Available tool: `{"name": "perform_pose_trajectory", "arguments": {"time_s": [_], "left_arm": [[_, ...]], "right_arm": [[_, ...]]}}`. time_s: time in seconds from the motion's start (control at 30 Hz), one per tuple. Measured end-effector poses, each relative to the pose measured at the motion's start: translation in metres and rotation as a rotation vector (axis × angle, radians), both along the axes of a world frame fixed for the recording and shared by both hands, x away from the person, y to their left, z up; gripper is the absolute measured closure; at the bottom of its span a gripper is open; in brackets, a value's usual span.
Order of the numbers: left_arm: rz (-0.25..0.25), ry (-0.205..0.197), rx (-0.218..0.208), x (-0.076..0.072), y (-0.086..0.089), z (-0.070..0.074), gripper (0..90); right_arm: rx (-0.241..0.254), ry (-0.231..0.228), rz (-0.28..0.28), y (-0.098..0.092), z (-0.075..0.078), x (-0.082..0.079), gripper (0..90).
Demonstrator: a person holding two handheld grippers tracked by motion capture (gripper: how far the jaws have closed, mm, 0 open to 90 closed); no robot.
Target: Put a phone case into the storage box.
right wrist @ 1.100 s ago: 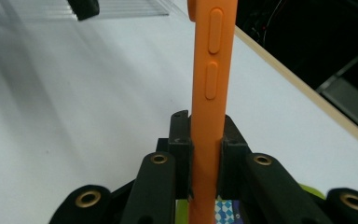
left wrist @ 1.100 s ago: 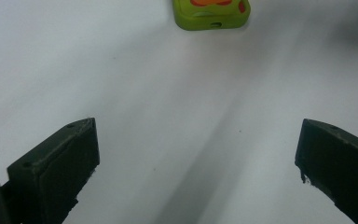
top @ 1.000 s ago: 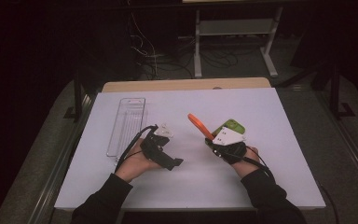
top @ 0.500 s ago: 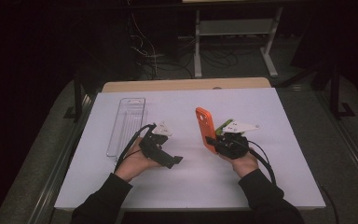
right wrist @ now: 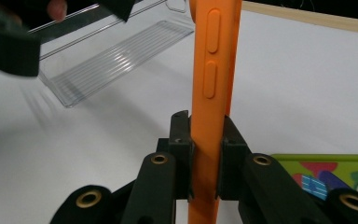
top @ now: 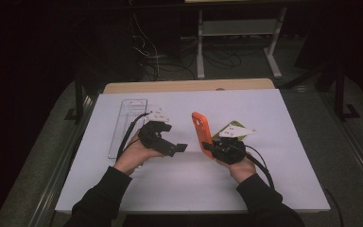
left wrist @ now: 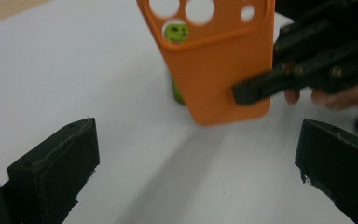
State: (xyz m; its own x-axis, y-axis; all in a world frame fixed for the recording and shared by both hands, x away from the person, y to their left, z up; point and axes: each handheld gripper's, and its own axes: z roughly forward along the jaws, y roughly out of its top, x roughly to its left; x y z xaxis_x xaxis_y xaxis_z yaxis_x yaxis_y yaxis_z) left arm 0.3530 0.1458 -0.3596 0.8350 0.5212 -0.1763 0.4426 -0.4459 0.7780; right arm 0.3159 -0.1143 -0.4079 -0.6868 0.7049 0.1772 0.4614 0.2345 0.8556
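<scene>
An orange phone case (top: 200, 131) stands upright above the white table, camera holes at the top. My right gripper (top: 209, 147) is shut on the case's lower edge; in the right gripper view the jaws clamp its side wall (right wrist: 209, 93) below the two button bumps. My left gripper (top: 175, 140) hovers just left of the case and points at it, jaws wide open and empty. In the left gripper view the case (left wrist: 214, 65) is ahead between the open jaws, with the right gripper's jaw across its lower right. My left gripper (left wrist: 198, 140) touches nothing.
A clear plastic tray (top: 127, 122) lies at the left of the white table (top: 283, 179), also seen as the tray (right wrist: 116, 56) in the right gripper view. A green patterned card (right wrist: 326, 170) lies flat behind the case, by the right hand. The table's wooden far edge (top: 189, 86) is beyond.
The right gripper has turned the orange case from a tilted, edge-on pose to upright with its back facing left. The left gripper has lifted a little and edged toward the case.
</scene>
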Motion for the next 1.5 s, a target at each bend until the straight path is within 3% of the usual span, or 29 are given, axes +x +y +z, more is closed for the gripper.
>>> {"name": "perform_pose_trajectory", "arguments": {"time_s": [0.3, 0.53, 0.8, 1.17, 1.5], "left_arm": [[-0.013, 0.014, -0.069, 0.016, -0.013, 0.012, 0.0], [-0.028, 0.012, -0.08, 0.021, -0.021, 0.014, 0.0], [-0.035, 0.038, -0.096, 0.025, -0.031, 0.013, 0.0], [-0.042, 0.009, -0.104, 0.026, -0.042, 0.012, 0.0], [-0.02, 0.003, -0.141, 0.025, -0.04, 0.014, 10.4]], "right_arm": [[0.006, -0.007, 0.019, 0.009, 0.001, -0.003, 77.8], [0.017, -0.012, 0.03, 0.014, 0.002, -0.006, 77.8], [0.031, -0.009, 0.041, 0.018, 0.004, -0.009, 77.8], [0.029, -0.022, 0.057, 0.021, 0.005, -0.011, 77.8], [0.029, -0.021, 0.057, 0.021, 0.005, -0.011, 77.7]]}}
